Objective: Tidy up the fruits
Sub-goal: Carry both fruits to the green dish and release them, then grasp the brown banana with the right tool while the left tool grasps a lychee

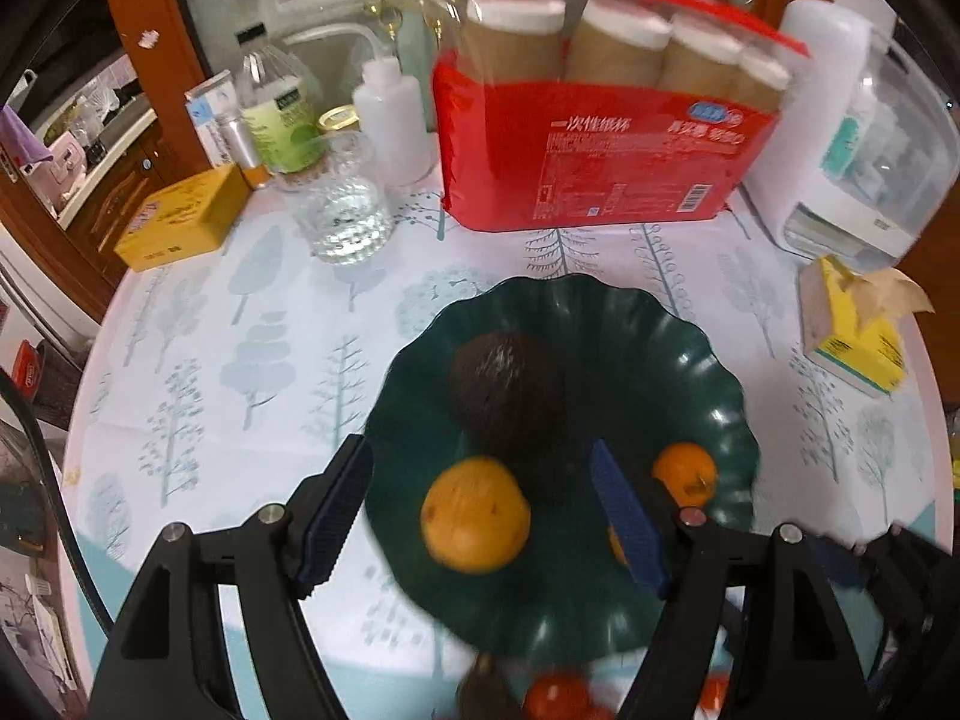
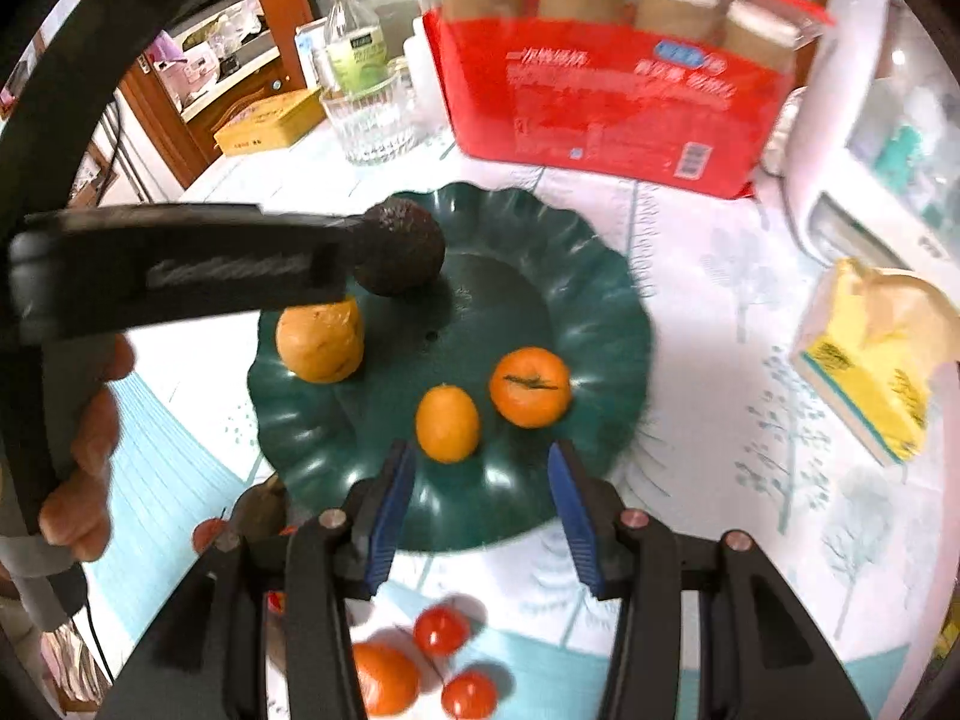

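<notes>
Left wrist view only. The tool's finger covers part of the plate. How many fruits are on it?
Observer: Four on the green plate: avocado, large orange, small oval orange fruit, mandarin.
Operator: Other hand holding anything?
Observer: No. The right tool is open and empty, over the plate's near rim.
Operator: What's still off it? Bottom edge is blurred here.
Observer: At least two cherry tomatoes and one orange fruit, just in front of the plate.

One avocado [image 2: 399, 252], three oranges [image 2: 321, 342] on one plate [image 2: 600, 276], two tomatoes [image 2: 441, 630].
</notes>
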Motion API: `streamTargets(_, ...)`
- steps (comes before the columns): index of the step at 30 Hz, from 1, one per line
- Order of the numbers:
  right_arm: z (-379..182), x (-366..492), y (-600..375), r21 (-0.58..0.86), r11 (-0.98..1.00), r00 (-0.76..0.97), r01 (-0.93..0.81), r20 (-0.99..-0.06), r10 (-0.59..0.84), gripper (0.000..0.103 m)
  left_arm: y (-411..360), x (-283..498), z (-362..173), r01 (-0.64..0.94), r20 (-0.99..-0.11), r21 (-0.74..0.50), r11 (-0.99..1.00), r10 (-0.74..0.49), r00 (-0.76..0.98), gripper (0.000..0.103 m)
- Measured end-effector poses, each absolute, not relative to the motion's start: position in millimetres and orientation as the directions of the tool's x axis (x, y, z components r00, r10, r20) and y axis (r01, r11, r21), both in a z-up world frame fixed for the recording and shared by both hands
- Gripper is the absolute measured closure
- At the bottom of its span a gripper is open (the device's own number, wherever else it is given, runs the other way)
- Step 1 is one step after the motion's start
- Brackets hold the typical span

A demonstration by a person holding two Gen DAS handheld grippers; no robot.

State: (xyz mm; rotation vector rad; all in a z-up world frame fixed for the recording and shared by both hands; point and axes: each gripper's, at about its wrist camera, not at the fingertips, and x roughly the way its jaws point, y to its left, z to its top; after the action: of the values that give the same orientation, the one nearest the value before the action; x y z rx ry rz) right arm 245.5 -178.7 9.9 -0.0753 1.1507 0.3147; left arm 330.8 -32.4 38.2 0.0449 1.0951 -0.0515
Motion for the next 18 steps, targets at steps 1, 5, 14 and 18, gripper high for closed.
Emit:
streamTargets(1,18.4,237.4,-181.2,0.093,0.957,0.380,-0.276,-0.904,0.197,0.056,-29.7,321.1,46.4,0.069,-0.886,0.012,0.998,-0.022,0.462,0.028)
streamTargets(5,52.9,222.6,-182.9,0.051,0.965,0.424,-0.258,-0.891,0.160,0.056,-16.1,279.3,81.7,0.077,-0.867,0.017,0.997,-0.024,0.499,0.022)
streamTargets(14,116.7,168.1,-183.6,0.003,0.974,0.540,-0.228,-0.831,0.129,0.056,14.3,201.8,138.8,0.067,-0.835,-0.046,0.997,-0.075,0.546,0.021)
streamTargets(18,135.6,145.2,-177.9,-0.005,0.969,0.564,-0.249,-0.814,0.141,0.056,21.2,173.0,150.2,0.083,-0.824,-0.053,0.995,-0.091,0.559,0.021)
